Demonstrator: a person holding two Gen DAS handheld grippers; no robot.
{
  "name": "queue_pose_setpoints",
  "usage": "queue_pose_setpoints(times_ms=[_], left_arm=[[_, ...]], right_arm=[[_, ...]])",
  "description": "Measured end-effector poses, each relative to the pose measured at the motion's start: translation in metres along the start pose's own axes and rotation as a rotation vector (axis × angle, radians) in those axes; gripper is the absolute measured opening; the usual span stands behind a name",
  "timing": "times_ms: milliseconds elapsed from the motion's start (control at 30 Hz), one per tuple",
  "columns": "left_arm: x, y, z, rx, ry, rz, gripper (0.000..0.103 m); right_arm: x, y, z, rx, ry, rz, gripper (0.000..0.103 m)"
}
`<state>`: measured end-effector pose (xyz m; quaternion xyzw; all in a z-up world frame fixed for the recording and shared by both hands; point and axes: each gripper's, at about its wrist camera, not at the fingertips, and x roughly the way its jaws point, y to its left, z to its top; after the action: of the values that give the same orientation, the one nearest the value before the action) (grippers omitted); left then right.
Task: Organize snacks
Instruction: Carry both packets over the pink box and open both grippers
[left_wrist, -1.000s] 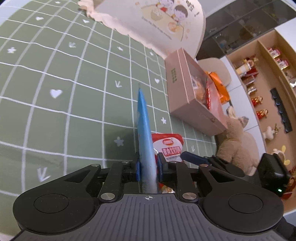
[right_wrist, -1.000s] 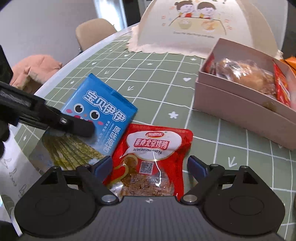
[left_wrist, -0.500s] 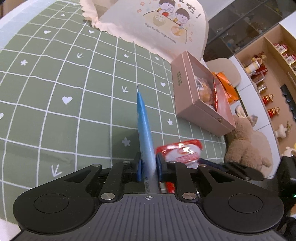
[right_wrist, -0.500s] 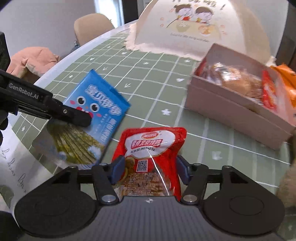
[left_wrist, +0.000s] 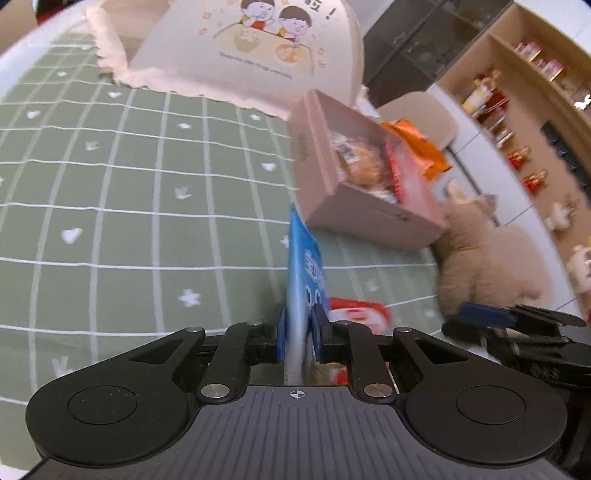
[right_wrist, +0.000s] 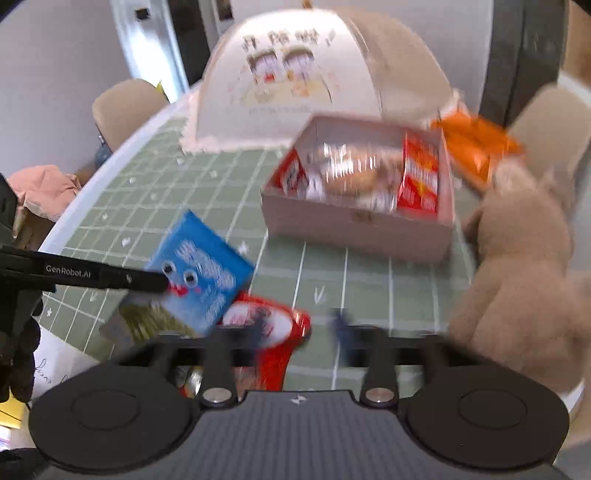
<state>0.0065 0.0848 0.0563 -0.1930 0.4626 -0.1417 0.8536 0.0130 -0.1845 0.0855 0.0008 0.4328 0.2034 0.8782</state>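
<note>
Above the green gridded tablecloth (left_wrist: 147, 221): left gripper (left_wrist: 299, 332) clamped on blue packet (left_wrist: 304, 273); right gripper (right_wrist: 299, 328) jaws opening, red pouch (right_wrist: 269, 328) overlapping the left finger, grip unclear

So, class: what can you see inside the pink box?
Inside the pink box: a clear-wrapped pastry between red packets. Anything beneath them is covered.

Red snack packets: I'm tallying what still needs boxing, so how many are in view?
3. Two stand in the pink box, one at its left end, one at its right; one lies on the table by the right gripper. More may be hidden.
</note>
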Motion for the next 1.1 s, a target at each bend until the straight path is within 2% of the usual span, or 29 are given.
queue_pose_setpoints(times_ms=[100,167,267,367,433,500,567,667,900,1033,1067,1100], left_arm=[[-0.005,0.016,-0.005,-0.070,0.013,-0.048,0.017],[-0.009,0.024,-0.008,-0.082,0.021,-0.066,0.017],[-0.007,0.031,-0.008,-0.108,0.047,-0.113,0.017],[0.004,0.034,-0.009,-0.137,0.071,-0.210,0.018],[0.017,0.033,-0.008,-0.144,0.087,-0.261,0.024],[0.032,0.030,-0.007,-0.144,0.107,-0.278,0.027],[0.047,0.027,-0.006,-0.145,0.122,-0.267,0.025],[0.054,0.028,-0.006,-0.175,0.135,-0.245,0.020],[0.015,0.055,-0.009,-0.270,0.022,-0.128,0.018],[0.008,0.063,-0.010,-0.292,0.019,-0.110,0.018],[0.008,0.063,-0.012,-0.296,0.023,-0.112,0.018],[0.009,0.062,-0.013,-0.297,0.028,-0.117,0.018]], right_arm=[[0.024,0.004,-0.013,0.066,0.054,0.044,0.070],[0.044,0.011,-0.016,0.099,0.090,0.071,0.070],[0.065,0.025,-0.018,0.099,0.120,0.069,0.070],[0.074,0.040,-0.021,0.053,0.109,0.028,0.075],[0.077,0.046,-0.026,0.020,0.106,0.007,0.077],[0.074,0.048,-0.032,-0.001,0.079,-0.002,0.079],[0.072,0.049,-0.039,-0.036,0.063,-0.003,0.084],[0.073,0.052,-0.046,-0.080,0.084,-0.024,0.103],[0.083,0.066,-0.042,-0.059,0.084,-0.108,0.103],[0.090,0.072,-0.035,-0.052,0.078,-0.115,0.103],[0.090,0.073,-0.035,-0.061,0.085,-0.107,0.100],[0.089,0.074,-0.033,-0.074,0.088,-0.098,0.089]])
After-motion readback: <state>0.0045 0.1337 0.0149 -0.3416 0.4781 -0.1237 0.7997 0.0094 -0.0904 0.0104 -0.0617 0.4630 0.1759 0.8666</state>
